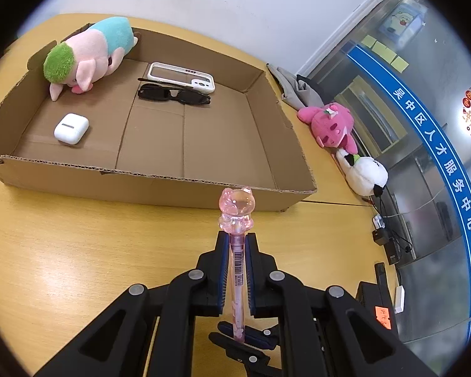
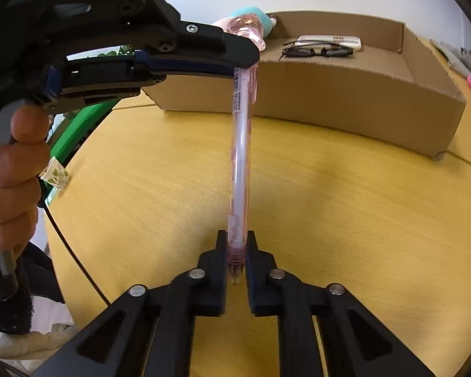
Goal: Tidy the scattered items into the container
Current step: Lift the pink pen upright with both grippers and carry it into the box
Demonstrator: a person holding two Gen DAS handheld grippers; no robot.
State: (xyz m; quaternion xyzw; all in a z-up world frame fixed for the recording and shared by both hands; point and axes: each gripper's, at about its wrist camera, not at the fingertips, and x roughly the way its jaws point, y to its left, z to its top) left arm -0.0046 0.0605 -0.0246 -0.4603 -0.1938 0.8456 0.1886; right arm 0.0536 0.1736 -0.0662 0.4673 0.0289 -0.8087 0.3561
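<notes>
— What are you holding?
— Your pink clear pen (image 1: 237,270) with its bear-shaped top, upright above the table, just before the near wall of the cardboard box (image 1: 160,185).
— And in the box?
— Your plush (image 1: 89,51) lies in the far left corner, the white earbud case (image 1: 71,128) near the left wall, the sunglasses (image 1: 173,93) and white phone case (image 1: 181,76) toward the far wall.

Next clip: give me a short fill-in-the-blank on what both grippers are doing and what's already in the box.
1. The pink pen is gripped by ____ grippers at once.
2. The right gripper holds the pen near its ____ end.
3. Inside the cardboard box, the sunglasses lie right beside the ____.
4. The white earbud case sits ____ the box.

Missing words: both; tip; phone case; inside
</notes>
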